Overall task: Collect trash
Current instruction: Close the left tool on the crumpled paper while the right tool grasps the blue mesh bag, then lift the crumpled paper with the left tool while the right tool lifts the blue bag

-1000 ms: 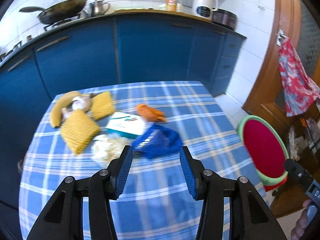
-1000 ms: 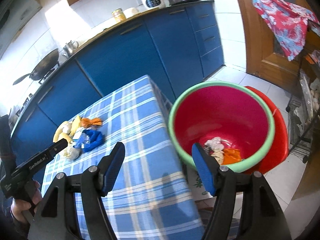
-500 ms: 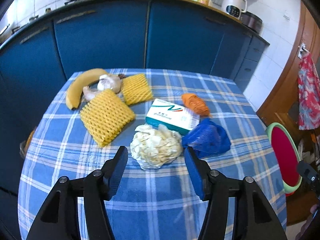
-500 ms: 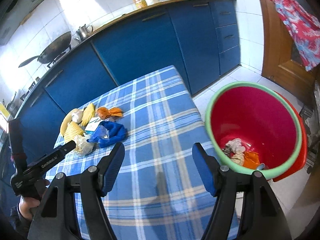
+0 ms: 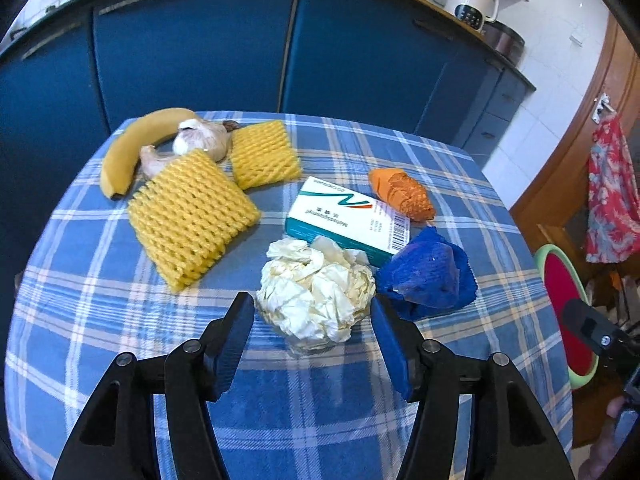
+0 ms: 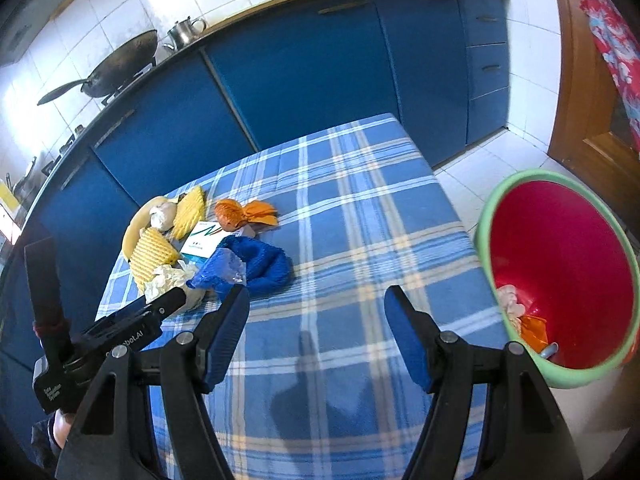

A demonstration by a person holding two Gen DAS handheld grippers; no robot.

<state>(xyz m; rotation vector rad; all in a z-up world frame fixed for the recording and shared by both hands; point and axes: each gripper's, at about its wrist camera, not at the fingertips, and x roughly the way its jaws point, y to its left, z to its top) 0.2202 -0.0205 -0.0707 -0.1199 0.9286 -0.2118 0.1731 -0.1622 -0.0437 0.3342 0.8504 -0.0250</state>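
Note:
A crumpled white paper ball point(image 5: 316, 294) lies on the blue plaid tablecloth point(image 5: 120, 320). My left gripper point(image 5: 312, 312) is open, with its fingertips on either side of the ball's near part. Behind the ball lie a white and teal box point(image 5: 344, 216), a blue net point(image 5: 428, 276), an orange net point(image 5: 402, 194) and two yellow foam nets point(image 5: 192, 216). My right gripper point(image 6: 316, 304) is open and empty above the cloth. The red bin point(image 6: 560, 272) with a green rim stands to its right, with trash inside. The left gripper's body point(image 6: 132, 320) shows in the right wrist view.
A banana point(image 5: 136, 144) and garlic point(image 5: 200, 140) lie at the table's far left. Blue cabinets point(image 5: 320, 48) stand behind the table, with a wok point(image 6: 116, 64) and kettle on the counter. A wooden door point(image 5: 580, 152) with a floral cloth stands at the right.
My left gripper has moved left and forward from the blue net to the paper ball, which now sits between its fingertips. My right gripper has swung left from the bin toward the table.

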